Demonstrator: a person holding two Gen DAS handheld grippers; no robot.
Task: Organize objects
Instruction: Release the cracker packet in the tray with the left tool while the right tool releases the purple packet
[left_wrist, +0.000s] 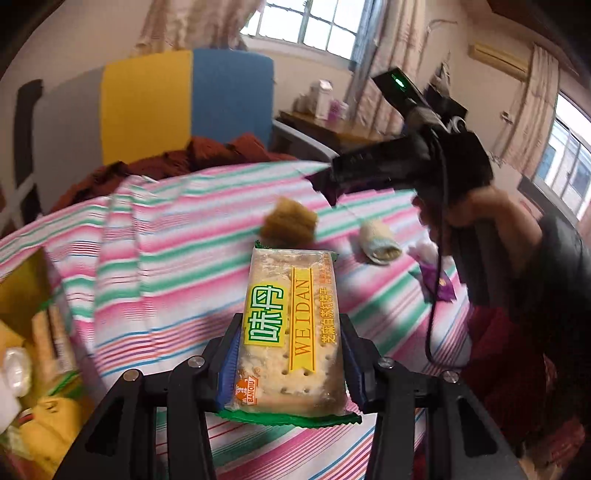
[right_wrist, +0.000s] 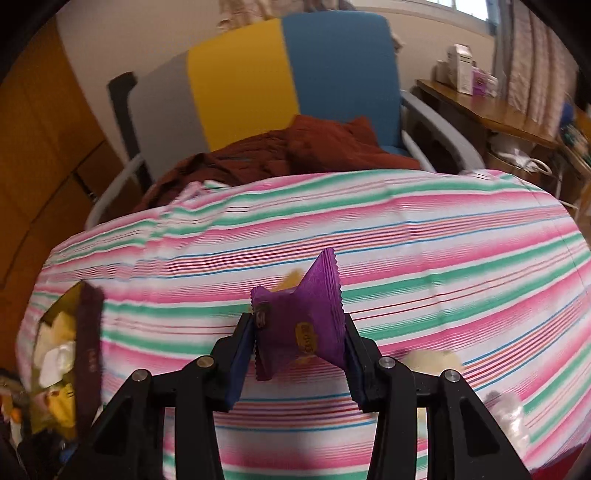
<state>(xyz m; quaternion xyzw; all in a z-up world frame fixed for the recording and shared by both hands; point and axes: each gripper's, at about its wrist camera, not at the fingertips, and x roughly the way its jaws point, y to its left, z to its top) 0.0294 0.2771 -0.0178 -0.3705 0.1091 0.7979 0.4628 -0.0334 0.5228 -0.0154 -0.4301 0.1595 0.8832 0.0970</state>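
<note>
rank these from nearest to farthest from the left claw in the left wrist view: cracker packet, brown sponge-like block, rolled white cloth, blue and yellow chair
1. cracker packet, clamped in the left claw.
2. brown sponge-like block, just beyond the packet's far end on the striped cloth.
3. rolled white cloth, farther out, to the right.
4. blue and yellow chair, behind the table.

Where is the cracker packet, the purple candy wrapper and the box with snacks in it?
cracker packet (left_wrist: 291, 332): left wrist view, on its yellow label.
purple candy wrapper (right_wrist: 301, 328): right wrist view, on its pinched middle.
snack box (left_wrist: 20, 291): left wrist view, on its yellow inner wall.
</note>
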